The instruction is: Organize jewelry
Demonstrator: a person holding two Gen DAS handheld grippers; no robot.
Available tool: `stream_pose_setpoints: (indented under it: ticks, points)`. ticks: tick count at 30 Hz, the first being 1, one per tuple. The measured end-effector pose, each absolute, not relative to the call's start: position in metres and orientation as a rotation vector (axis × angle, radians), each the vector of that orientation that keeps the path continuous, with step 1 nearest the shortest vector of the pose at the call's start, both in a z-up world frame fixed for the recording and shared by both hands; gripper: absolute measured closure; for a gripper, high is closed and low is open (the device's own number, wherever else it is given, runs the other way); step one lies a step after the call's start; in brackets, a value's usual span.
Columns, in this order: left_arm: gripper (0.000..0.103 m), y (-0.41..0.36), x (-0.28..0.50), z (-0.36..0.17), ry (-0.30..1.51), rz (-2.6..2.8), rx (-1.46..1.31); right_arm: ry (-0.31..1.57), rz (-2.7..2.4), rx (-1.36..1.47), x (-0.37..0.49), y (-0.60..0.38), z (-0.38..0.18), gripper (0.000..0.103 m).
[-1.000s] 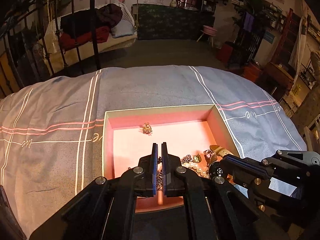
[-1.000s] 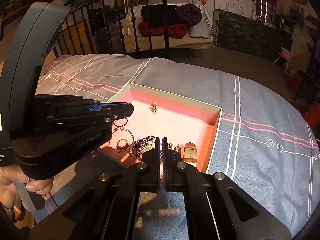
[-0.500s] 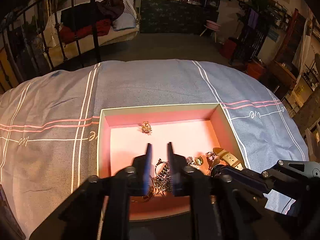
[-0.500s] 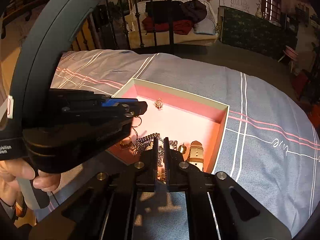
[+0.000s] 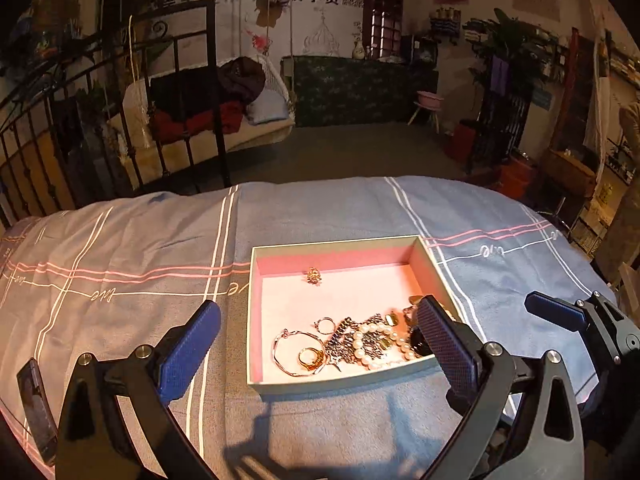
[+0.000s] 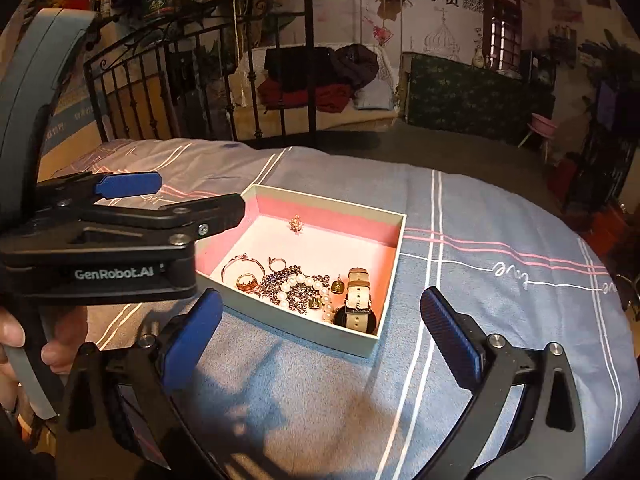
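Observation:
A pale box with a pink lining [image 5: 338, 242] [image 6: 362, 208] lies on the blue-grey cloth. Its near end holds a heap of jewelry: a pearl string [image 5: 374, 342] [image 6: 298, 280], a gold bangle [image 5: 294, 352] [image 6: 243, 265], a gold ring [image 5: 310, 358] [image 6: 246, 282], dark chains and a beige-strap watch [image 6: 357, 292]. A small gold brooch [image 5: 315, 276] [image 6: 296, 224] lies alone at the far end. My left gripper [image 5: 320, 352] is wide open and empty above the box's near edge. My right gripper [image 6: 320, 332] is wide open and empty, just short of the box.
The cloth [image 5: 140, 248] covers a rounded table and has white and pink stripes. The left gripper's body [image 6: 120, 240] fills the left of the right wrist view. A black iron railing [image 5: 120, 112] and a swing seat with clothes stand behind the table.
Both grippers have opened from shut to wide open and have drawn back and up from the box. The jewelry has stayed in the box.

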State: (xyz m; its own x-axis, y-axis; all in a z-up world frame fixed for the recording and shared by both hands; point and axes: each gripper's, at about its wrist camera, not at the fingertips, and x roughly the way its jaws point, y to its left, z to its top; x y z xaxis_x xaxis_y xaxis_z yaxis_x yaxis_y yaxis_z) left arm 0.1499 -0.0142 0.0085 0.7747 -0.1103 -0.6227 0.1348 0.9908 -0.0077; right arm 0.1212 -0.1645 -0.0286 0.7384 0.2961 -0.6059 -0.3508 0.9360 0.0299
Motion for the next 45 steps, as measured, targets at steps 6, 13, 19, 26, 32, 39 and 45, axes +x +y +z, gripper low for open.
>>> stream_pose_setpoints:
  ticks: [6, 13, 19, 26, 32, 39, 45]
  points:
    - [0.006, -0.026, 0.092, 0.037, 0.586, -0.185, 0.061, 0.576, 0.304, -0.098, 0.063, -0.173, -0.008, 0.005]
    - [0.006, -0.026, 0.084, 0.04, 0.575, -0.182, 0.049, 0.579, 0.248, -0.106, 0.052, -0.183, -0.009, 0.005]
    - [0.006, -0.025, 0.086, 0.038, 0.583, -0.17, 0.045, 0.57, 0.245, -0.101, 0.055, -0.188, -0.003, 0.005]
    - [0.006, -0.025, 0.085, 0.037, 0.583, -0.149, 0.073, 0.56, 0.237, -0.098, 0.059, -0.189, -0.002, 0.005]
    - [0.006, -0.021, 0.085, 0.038, 0.582, -0.139, 0.064, 0.555, 0.226, -0.08, 0.062, -0.195, 0.0, 0.005]
    - [0.006, -0.021, 0.082, 0.038, 0.563, -0.15, 0.075, 0.562, 0.226, -0.078, 0.063, -0.195, 0.0, 0.005]
    - [0.006, -0.019, 0.083, 0.035, 0.572, -0.16, 0.054, 0.572, 0.229, -0.08, 0.064, -0.194, -0.001, 0.005]
